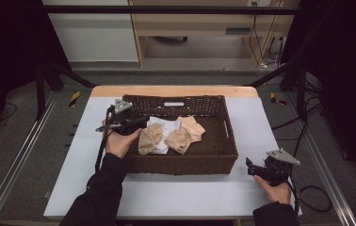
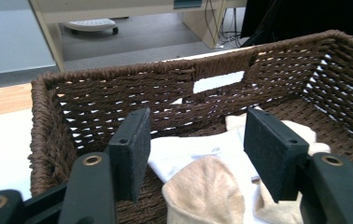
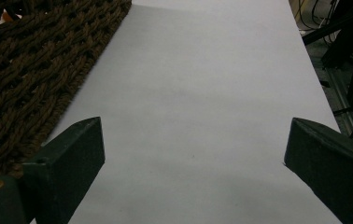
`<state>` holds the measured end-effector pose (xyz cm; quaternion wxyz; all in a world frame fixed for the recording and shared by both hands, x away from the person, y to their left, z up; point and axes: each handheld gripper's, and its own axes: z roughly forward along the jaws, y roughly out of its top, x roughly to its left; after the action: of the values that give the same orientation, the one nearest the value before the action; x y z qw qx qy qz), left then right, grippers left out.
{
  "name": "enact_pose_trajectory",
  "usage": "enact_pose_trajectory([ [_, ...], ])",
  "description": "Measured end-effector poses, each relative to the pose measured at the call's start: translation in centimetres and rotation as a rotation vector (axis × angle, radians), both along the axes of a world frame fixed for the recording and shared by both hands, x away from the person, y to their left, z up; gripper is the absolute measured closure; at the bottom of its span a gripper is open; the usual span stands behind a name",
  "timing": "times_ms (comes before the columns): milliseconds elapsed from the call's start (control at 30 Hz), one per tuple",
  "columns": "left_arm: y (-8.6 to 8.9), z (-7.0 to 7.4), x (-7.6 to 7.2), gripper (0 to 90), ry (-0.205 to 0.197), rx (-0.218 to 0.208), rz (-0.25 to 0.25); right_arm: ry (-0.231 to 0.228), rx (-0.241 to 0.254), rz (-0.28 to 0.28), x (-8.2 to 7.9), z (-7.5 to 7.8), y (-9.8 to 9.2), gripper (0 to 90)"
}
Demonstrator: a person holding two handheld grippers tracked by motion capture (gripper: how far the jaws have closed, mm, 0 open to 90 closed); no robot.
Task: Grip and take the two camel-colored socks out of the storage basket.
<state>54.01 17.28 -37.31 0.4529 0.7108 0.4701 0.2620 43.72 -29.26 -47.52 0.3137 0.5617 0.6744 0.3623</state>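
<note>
A dark brown woven basket (image 1: 230, 141) stands in the middle of the table and holds several crumpled cloths, beige (image 1: 147, 139) and white (image 1: 163, 126). My left gripper (image 1: 141, 123) reaches over the basket's left rim, open, its pads above the cloths. In the left gripper view the beige cloth (image 2: 207, 186) and the white cloth (image 2: 191, 151) lie just below and between the spread pads (image 2: 132, 151), which do not touch them. My right gripper (image 1: 250, 165) rests open over bare table at the basket's near right corner, with the basket wall (image 3: 30, 74) on its left.
The table has a white cover (image 1: 176, 193) with a wooden strip along its far edge (image 1: 176, 90). Black frame bars and cables (image 1: 303, 122) stand at the right. A wooden cabinet (image 1: 199, 28) is behind the table. A white label (image 2: 217, 81) is on the basket's far wall.
</note>
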Motion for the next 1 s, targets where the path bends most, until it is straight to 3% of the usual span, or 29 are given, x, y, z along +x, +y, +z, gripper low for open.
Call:
enact_pose_trajectory([
  [333,-0.3,-2.8,1.6,36.3,0.081,0.055,0.019,0.002,-0.001,0.000,0.0,0.0,0.0,5.3],
  [533,-0.3,-3.2,1.7,36.9,0.108,0.076,0.017,0.004,-0.003,0.001,0.0,0.0,0.0,5.2],
  [633,-0.5,-3.6,1.7,38.8,0.136,0.117,0.014,0.005,-0.005,0.001,0.0,0.0,0.0,5.2],
  [1000,-1.3,-4.4,1.6,40.1,0.206,0.202,0.018,0.010,-0.010,0.005,0.0,-0.1,0.0,5.2],
])
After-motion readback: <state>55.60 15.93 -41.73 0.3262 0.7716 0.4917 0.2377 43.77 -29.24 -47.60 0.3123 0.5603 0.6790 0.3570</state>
